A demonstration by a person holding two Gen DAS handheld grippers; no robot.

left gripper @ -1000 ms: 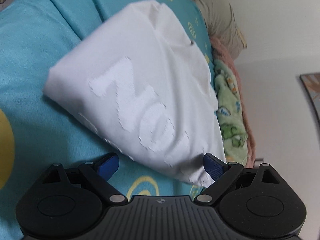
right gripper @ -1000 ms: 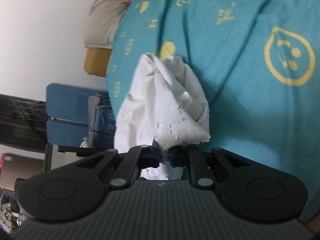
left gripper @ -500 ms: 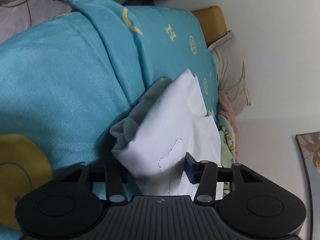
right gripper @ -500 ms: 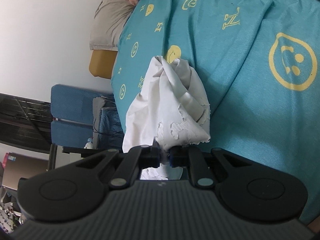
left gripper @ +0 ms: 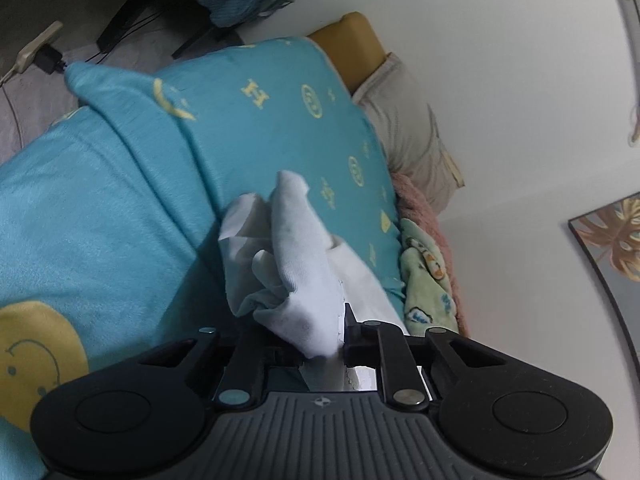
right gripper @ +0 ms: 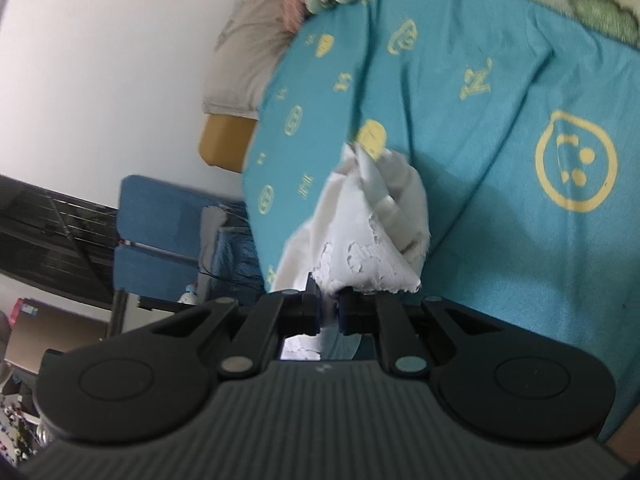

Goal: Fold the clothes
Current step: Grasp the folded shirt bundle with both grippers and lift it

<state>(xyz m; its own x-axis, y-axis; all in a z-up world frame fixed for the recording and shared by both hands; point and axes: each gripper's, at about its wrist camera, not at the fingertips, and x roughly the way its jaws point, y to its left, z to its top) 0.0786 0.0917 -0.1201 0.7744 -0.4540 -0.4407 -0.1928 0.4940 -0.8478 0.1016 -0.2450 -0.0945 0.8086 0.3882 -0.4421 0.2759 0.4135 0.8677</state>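
cloth first: white t-shirt [left gripper: 304, 268] hangs bunched above the teal bedspread [left gripper: 100, 216], lifted off it, pinched at two points.

left gripper [left gripper: 320, 350]: fingers closed on a thick wad of the t-shirt, several layers crushed between them. sleeve or hem ends poke up loose beyond the grip. green blanket [left gripper: 428, 280] and beige pillow [left gripper: 412, 144] lie toward the wall, near but apart from the shirt.

right gripper [right gripper: 329, 314]: fingers closed on a thin edge of the same t-shirt [right gripper: 360, 240], at the patch of cracked print. rest of the cloth balloons forward in a twisted lump over the bedspread [right gripper: 500, 240]. right view is blurred, so the exact hold is hard to read.

risks, as judgement:
- thin right-hand pinch may slip if the hands pull apart sharply, dropping that corner.
- left holds a bundle, not a single edge; spreading from here likely leaves a twist, so the fold goes crooked.
- loose ends may tuck under when laid down, trapping wrinkles.
- setting down too near the bed edge on the right-hand side lets it slide off.
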